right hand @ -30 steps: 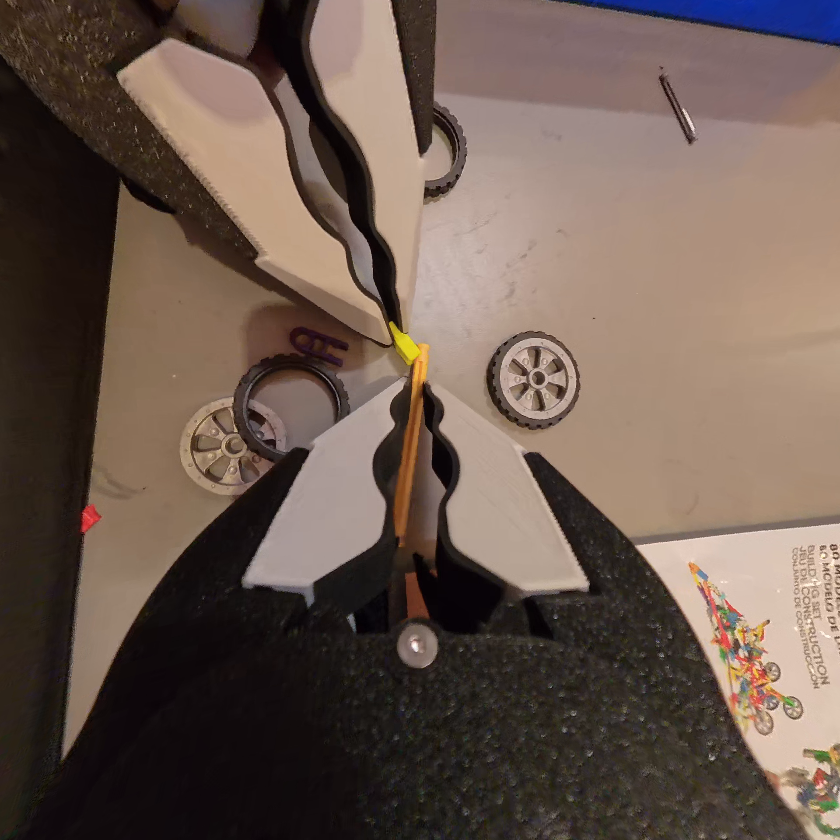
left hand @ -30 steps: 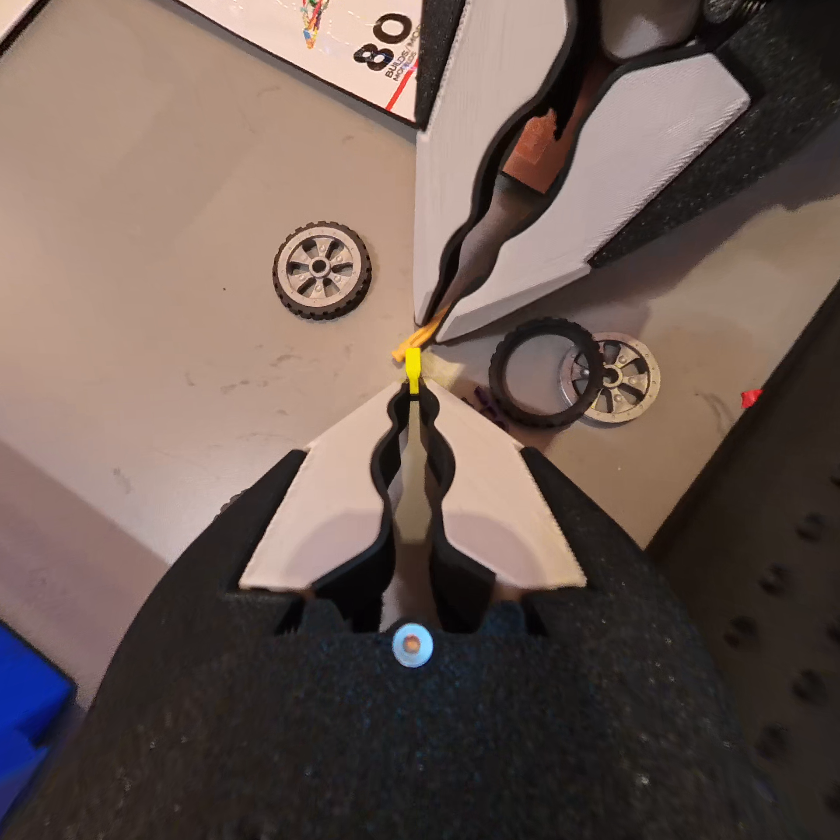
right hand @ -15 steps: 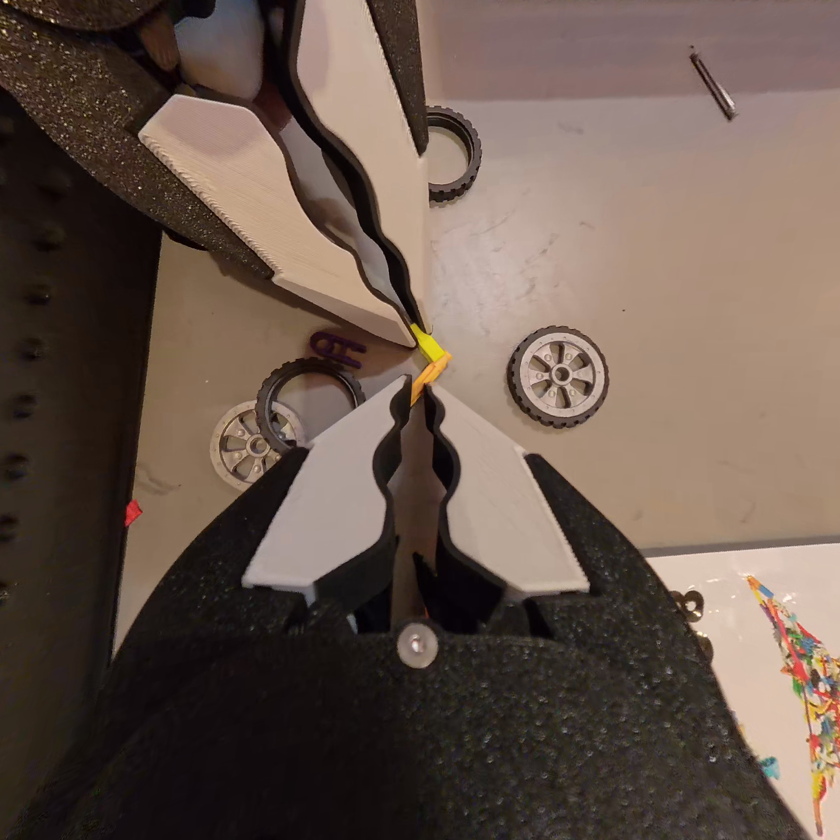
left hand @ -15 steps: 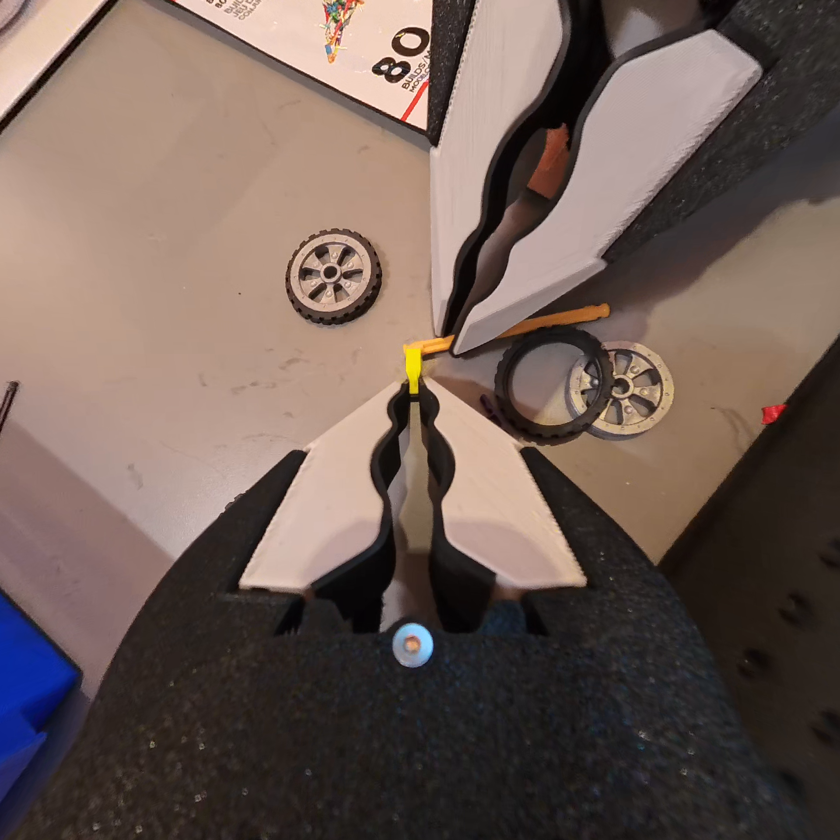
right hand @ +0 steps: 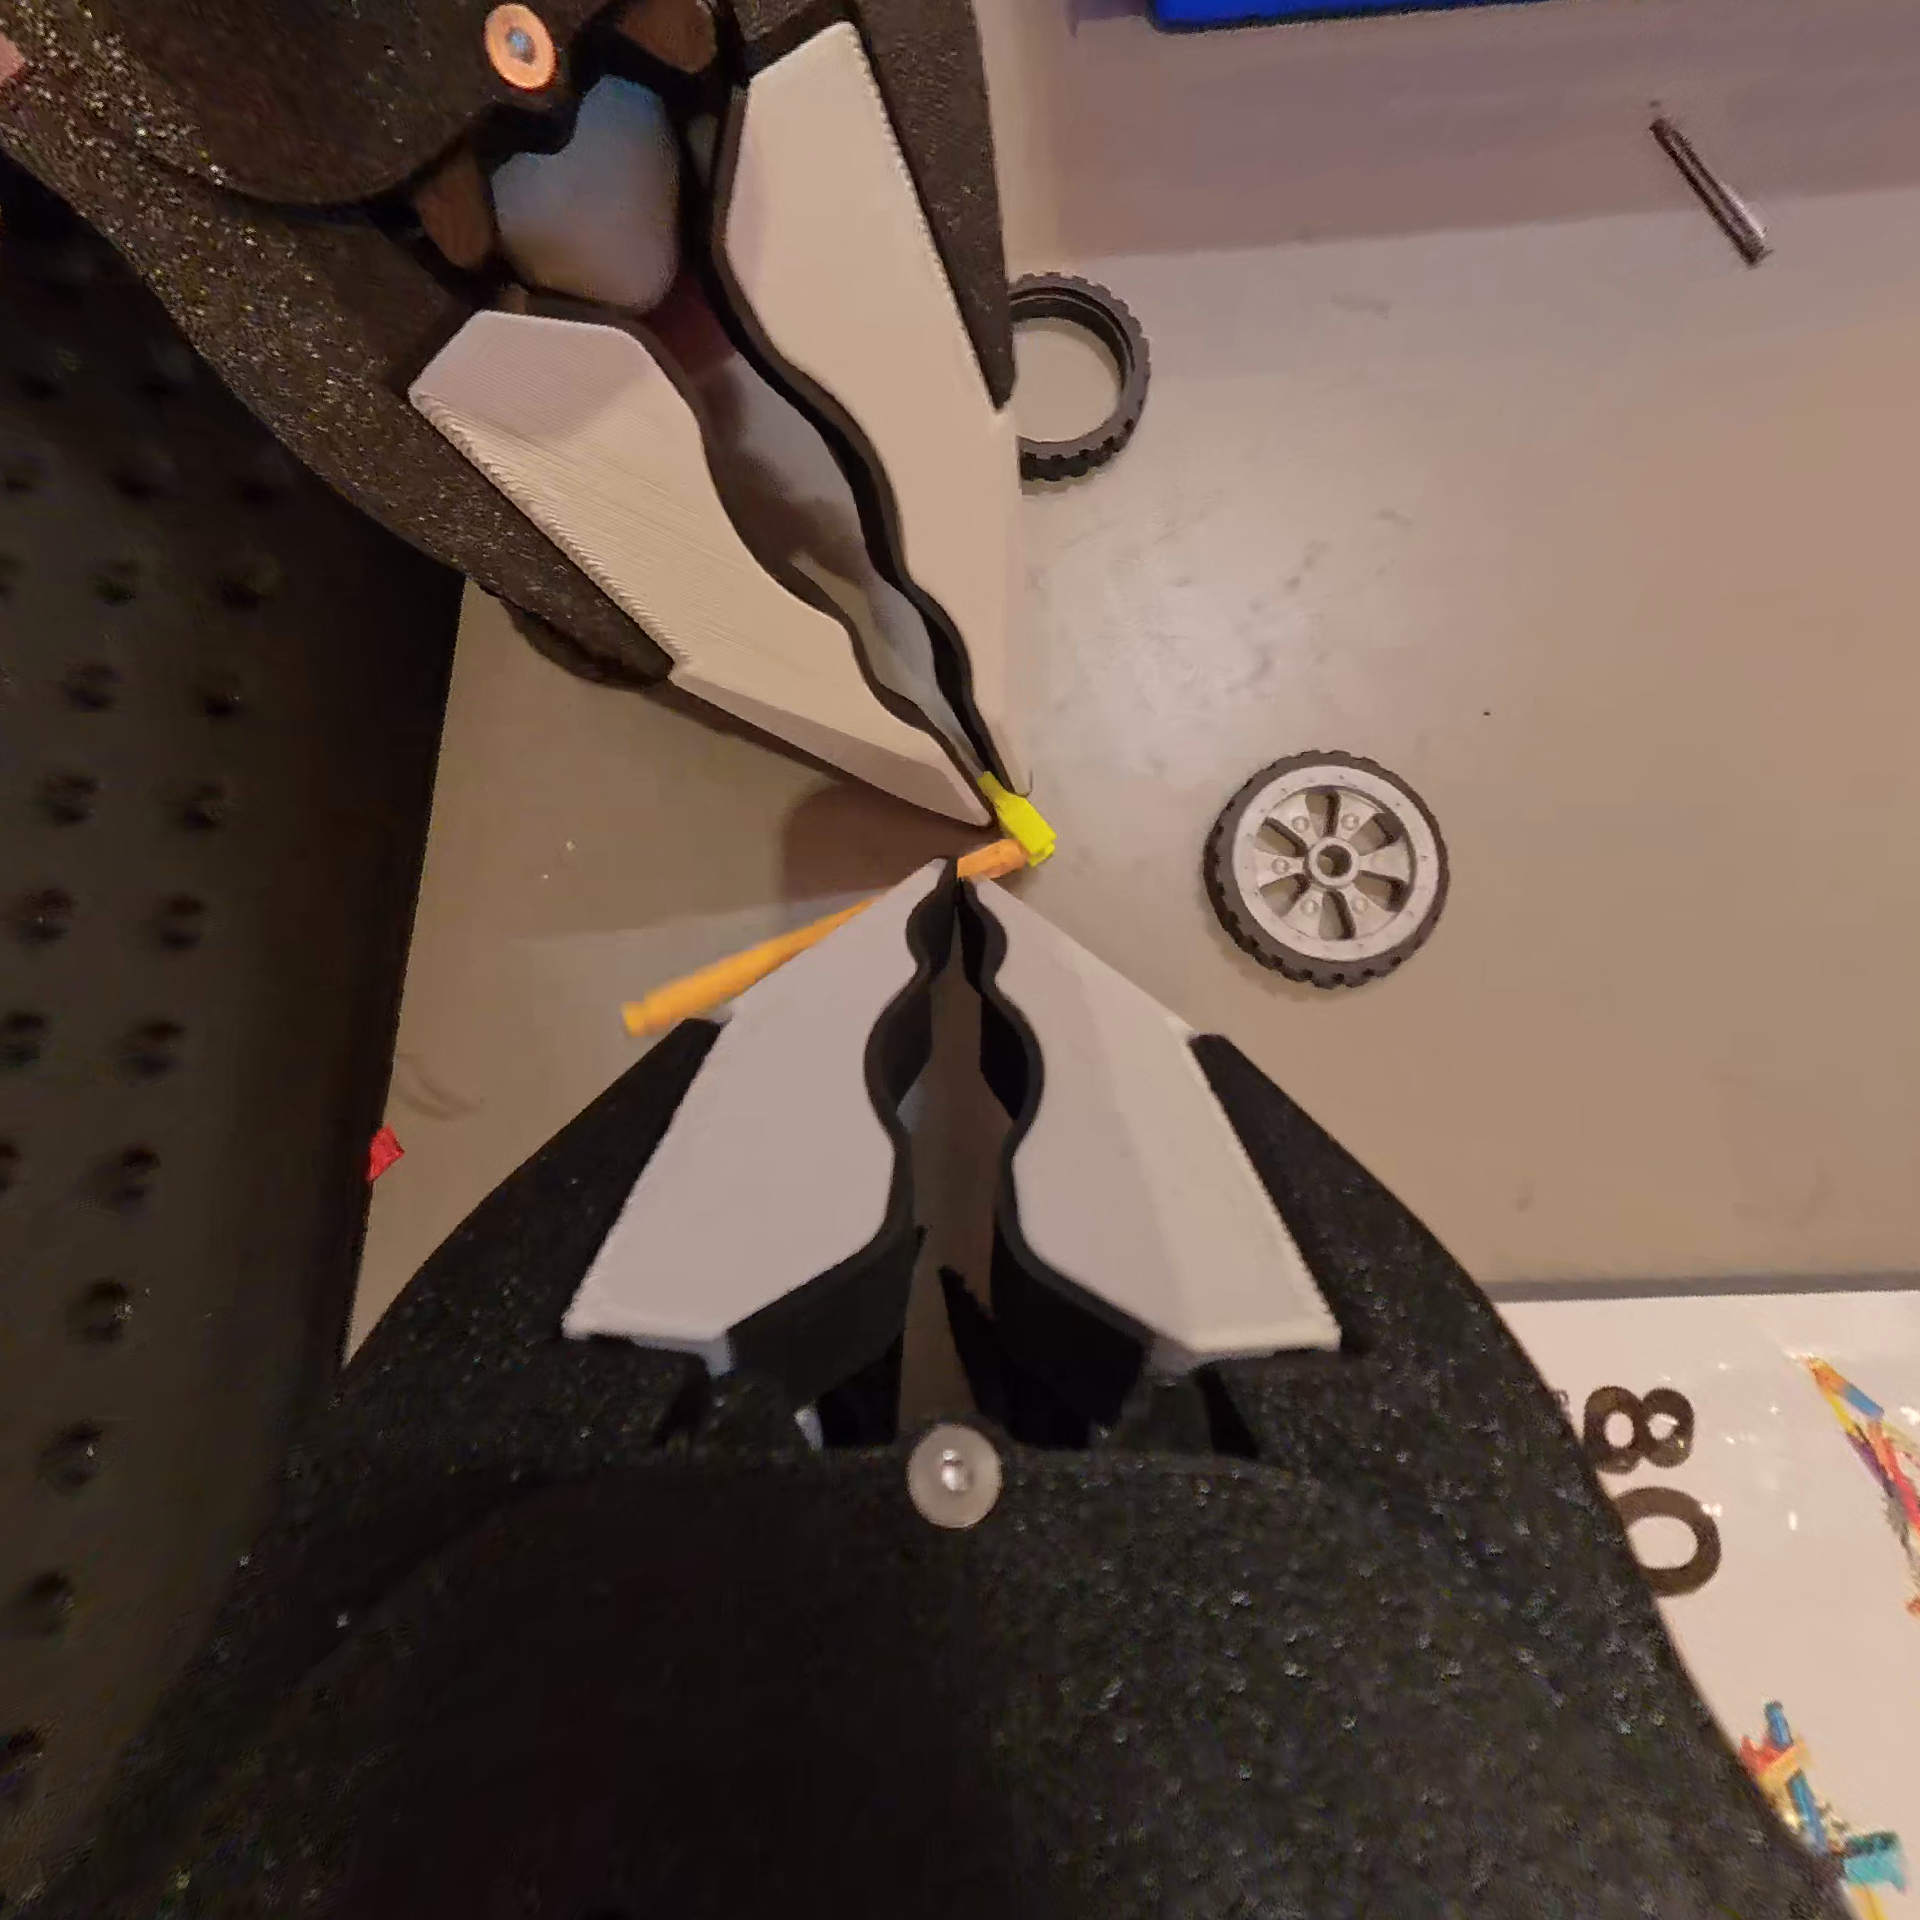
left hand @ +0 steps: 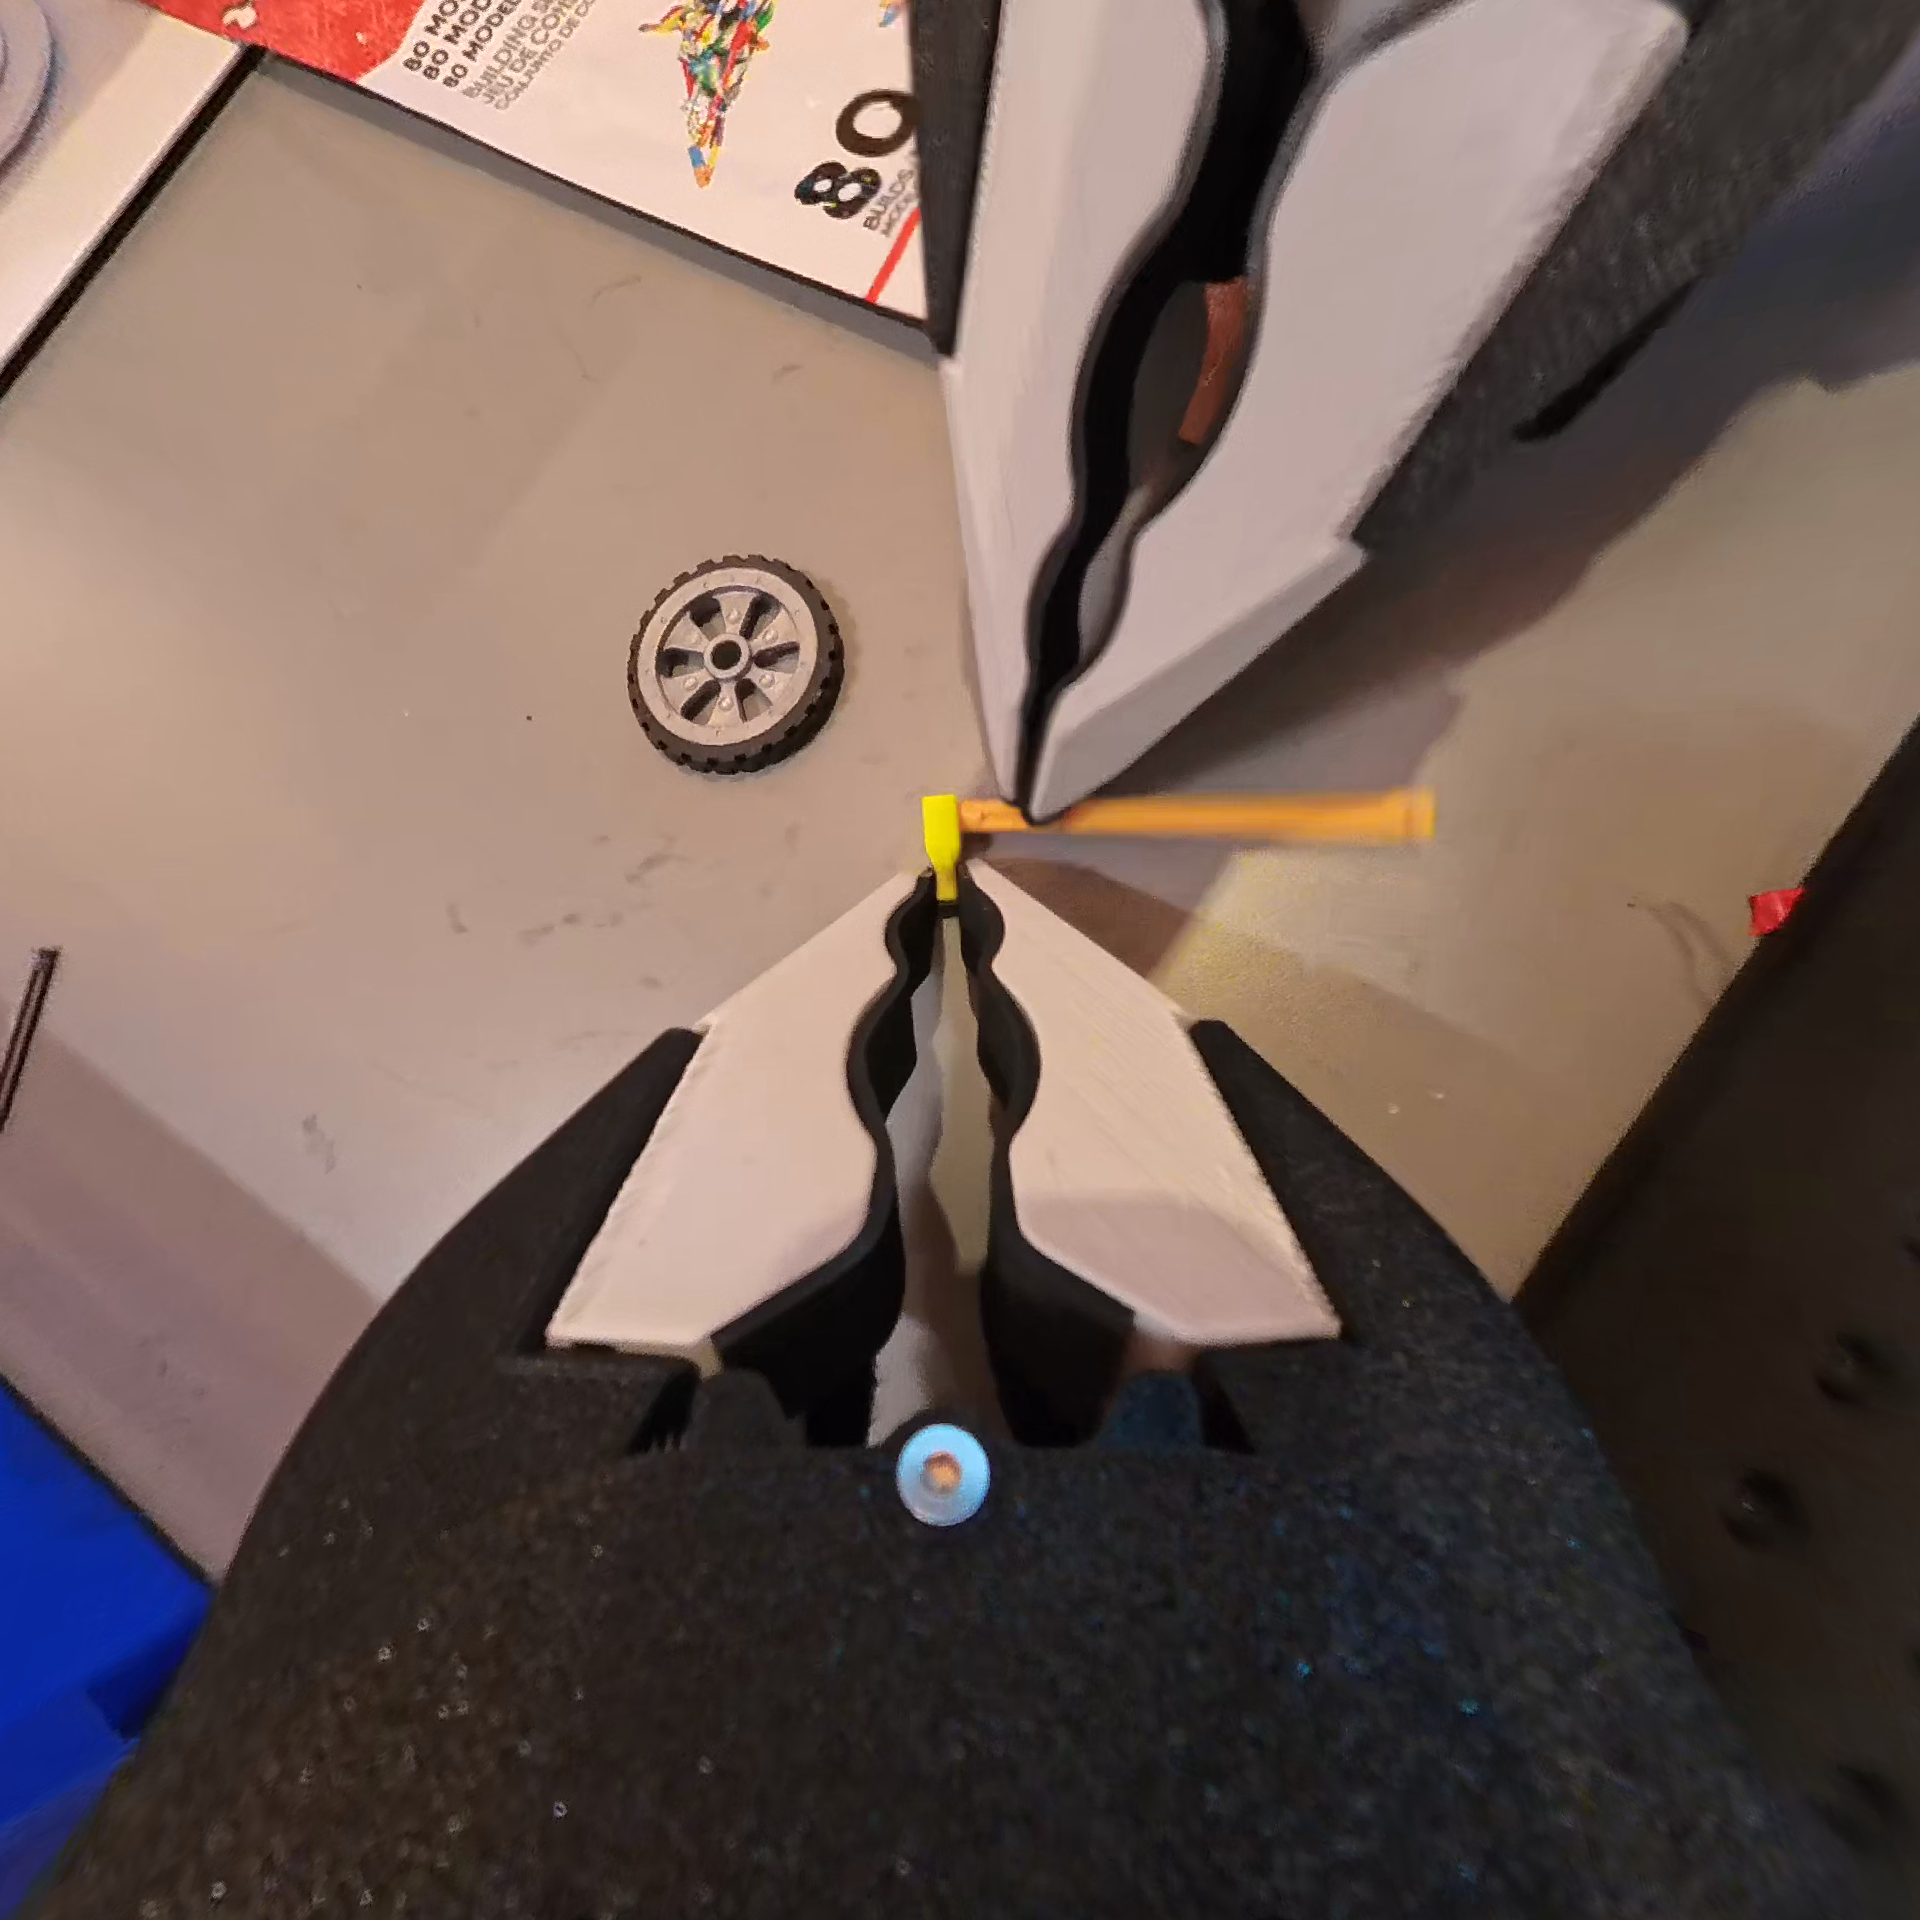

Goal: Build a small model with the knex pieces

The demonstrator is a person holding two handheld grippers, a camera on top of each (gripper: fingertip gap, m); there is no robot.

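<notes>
My left gripper (left hand: pixel 943 885) is shut on a small yellow connector (left hand: pixel 940 831), pinched at the very fingertips. An orange rod (left hand: pixel 1226 816) runs sideways from the connector, its end seated in it. My right gripper (right hand: pixel 954 875) is shut on this orange rod (right hand: pixel 748 961) close to the connector (right hand: pixel 1018 821). The rod's free end sticks out to the left past the right gripper's finger. In the left wrist view the right gripper (left hand: pixel 1029 808) comes in from the top right. In the right wrist view the left gripper (right hand: pixel 987 795) comes in from the top left. Both sets of fingertips almost touch above the grey tabletop.
A grey wheel with a black tyre (left hand: pixel 736 665) lies flat on the table, also in the right wrist view (right hand: pixel 1327 868). A loose black tyre (right hand: pixel 1081 379) lies farther off. A printed booklet (left hand: pixel 665 125), a dark perforated board (right hand: pixel 156 831), a blue box (left hand: pixel 62 1558), a thin dark pin (right hand: pixel 1709 192). Only a small space, under 4 cm, lies between the two pairs of fingers.
The orange rod swung from lying along the right gripper's fingers to crosswise, its end now in the yellow connector. The right gripper loosened, then gripped near the rod's end. Loose tyre and hub left both views.
</notes>
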